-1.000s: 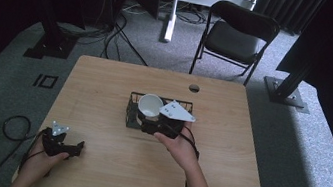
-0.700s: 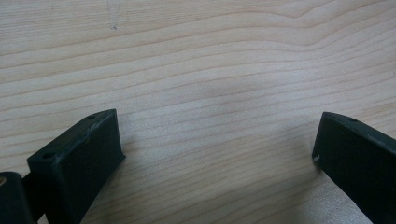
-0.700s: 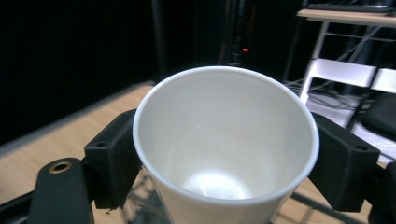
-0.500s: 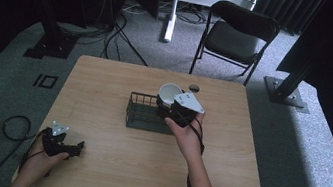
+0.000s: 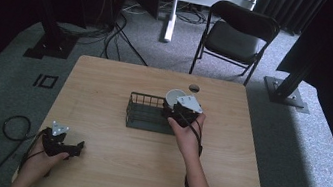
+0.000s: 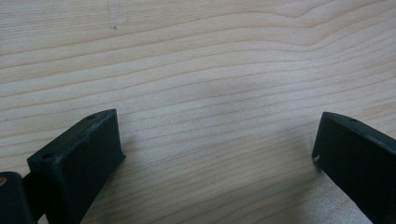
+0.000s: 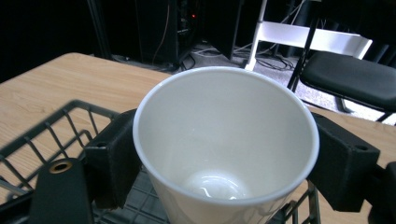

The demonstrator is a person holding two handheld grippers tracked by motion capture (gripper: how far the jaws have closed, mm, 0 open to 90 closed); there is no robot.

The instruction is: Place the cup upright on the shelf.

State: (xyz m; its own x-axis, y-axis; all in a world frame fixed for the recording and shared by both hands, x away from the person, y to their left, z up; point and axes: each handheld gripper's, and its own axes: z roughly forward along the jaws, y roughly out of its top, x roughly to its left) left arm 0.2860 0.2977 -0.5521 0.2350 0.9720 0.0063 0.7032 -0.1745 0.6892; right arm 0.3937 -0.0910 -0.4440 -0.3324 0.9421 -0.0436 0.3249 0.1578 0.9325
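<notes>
The white cup (image 7: 226, 144) sat upright and empty in your right gripper (image 5: 179, 112), the two black jaws pressed against its sides just below the rim, one on each flank. You held it over the right end of the black wire basket (image 5: 143, 112), with the basket's mesh floor showing under the cup in the right gripper view; whether the cup's base touched the basket was not clear. The basket stood near the middle of the wooden table (image 5: 106, 79), toward its far edge, just short of a small round hole (image 5: 194, 88) in the tabletop. Your left gripper (image 5: 61, 142) rested well apart from all this, at the near left corner of the table, its jaws spread wide over bare wood with nothing between them. A black chair (image 5: 237, 36) stood beyond the table's far edge.
</notes>
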